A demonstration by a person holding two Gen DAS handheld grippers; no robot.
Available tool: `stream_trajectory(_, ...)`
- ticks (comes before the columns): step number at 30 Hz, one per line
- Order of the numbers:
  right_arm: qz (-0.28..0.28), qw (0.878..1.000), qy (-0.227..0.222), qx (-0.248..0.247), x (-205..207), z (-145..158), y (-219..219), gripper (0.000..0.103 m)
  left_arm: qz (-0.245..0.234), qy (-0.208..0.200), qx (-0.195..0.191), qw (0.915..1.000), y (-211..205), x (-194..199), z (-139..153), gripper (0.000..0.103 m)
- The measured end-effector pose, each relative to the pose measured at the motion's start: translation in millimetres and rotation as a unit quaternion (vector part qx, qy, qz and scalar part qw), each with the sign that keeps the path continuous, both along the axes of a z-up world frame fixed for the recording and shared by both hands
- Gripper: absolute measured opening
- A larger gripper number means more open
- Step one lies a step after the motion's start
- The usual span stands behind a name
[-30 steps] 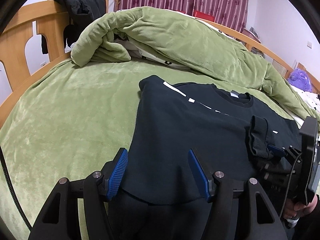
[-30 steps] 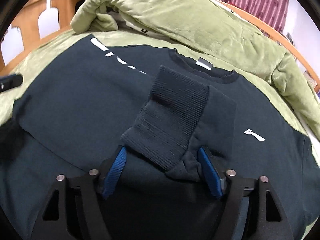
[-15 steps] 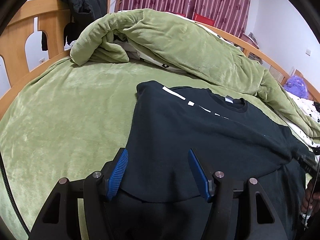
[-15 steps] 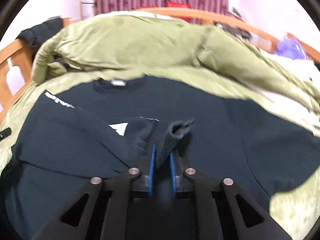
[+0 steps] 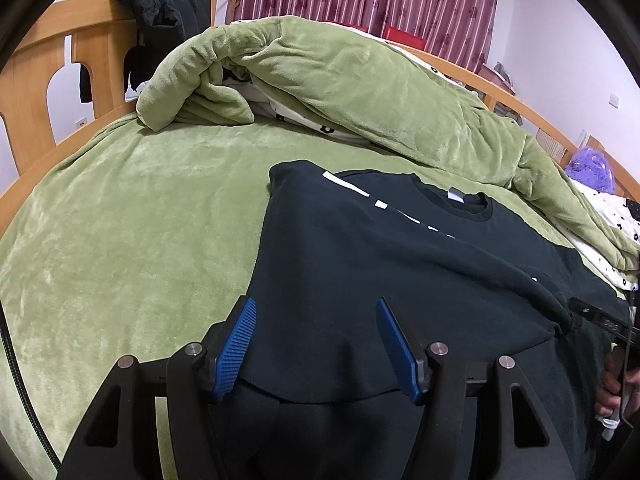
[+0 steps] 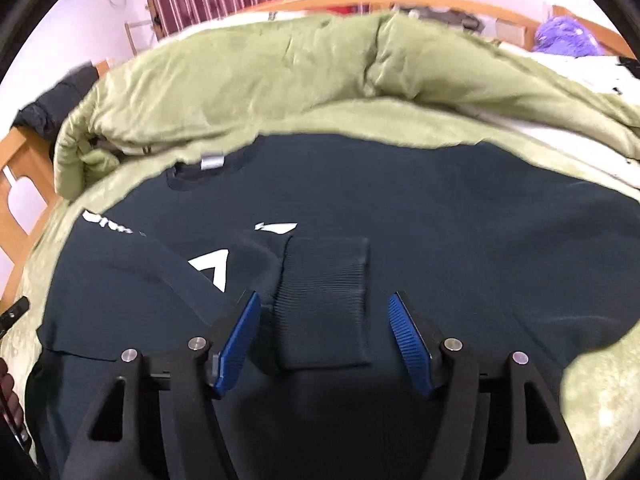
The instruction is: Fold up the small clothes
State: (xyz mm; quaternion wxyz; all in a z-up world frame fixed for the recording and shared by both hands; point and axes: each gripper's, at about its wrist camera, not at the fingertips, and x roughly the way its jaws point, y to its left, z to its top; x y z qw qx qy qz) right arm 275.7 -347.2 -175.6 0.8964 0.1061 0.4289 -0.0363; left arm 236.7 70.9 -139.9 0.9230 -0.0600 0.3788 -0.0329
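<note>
Gripper status, right: the right gripper [image 6: 325, 340] has its jaws spread wide, gripping nothing. The ribbed cuff [image 6: 324, 300] of a sleeve lies flat between the blue pads [image 6: 240, 336], apart from both.

Gripper status, left: the left gripper [image 5: 316, 344] is likewise spread open and empty, positioned low over the near left portion of the dark sweatshirt [image 5: 380, 264].

Task item location: the sweatshirt lies front-up on the green bed cover [image 5: 120, 220], collar [image 6: 208, 172] pointing away toward the bunched green blanket [image 5: 340, 80].

Progress, as a judgement:
- Done: one sleeve is folded inward across the chest, its cuff resting near the white logo marks [image 6: 214, 268].
- Partly done: on the left side the body edge appears turned over, forming a straight fold line.
- Remaining: the other side and the lengthwise fold of the body. The task appears to be in its early-to-middle stage.

Pose: both grippers point forward along the garment toward the collar, held close above the fabric and roughly level. In the left wrist view the right gripper's tip sits at the far right edge, with the person's fingers [image 5: 610, 384] visible on its handle.
</note>
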Motion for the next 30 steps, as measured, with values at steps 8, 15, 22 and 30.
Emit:
stream_trajectory(8, 0.036, 0.995, -0.014, -0.09, 13, -15, 33, 0.016, -0.003, 0.015, 0.011, 0.9998, -5, 8, -12, 0.061)
stream_trajectory(15, -0.006, 0.991, -0.08, -0.11, -15, 21, 9, 0.015, -0.01, 0.016, 0.011, 0.9998, -8, 7, -14, 0.061)
stream_trajectory(22, -0.02, 0.993, -0.016, -0.116, -9, -16, -3, 0.015, -0.014, 0.024, 0.017, 0.9995, -10, 8, -19, 0.061)
stream_trajectory(30, -0.057, 0.993, -0.001, -0.101, -15, -17, -25, 0.04, -0.015, 0.034, 0.023, 0.9991, -14, 8, -26, 0.061)
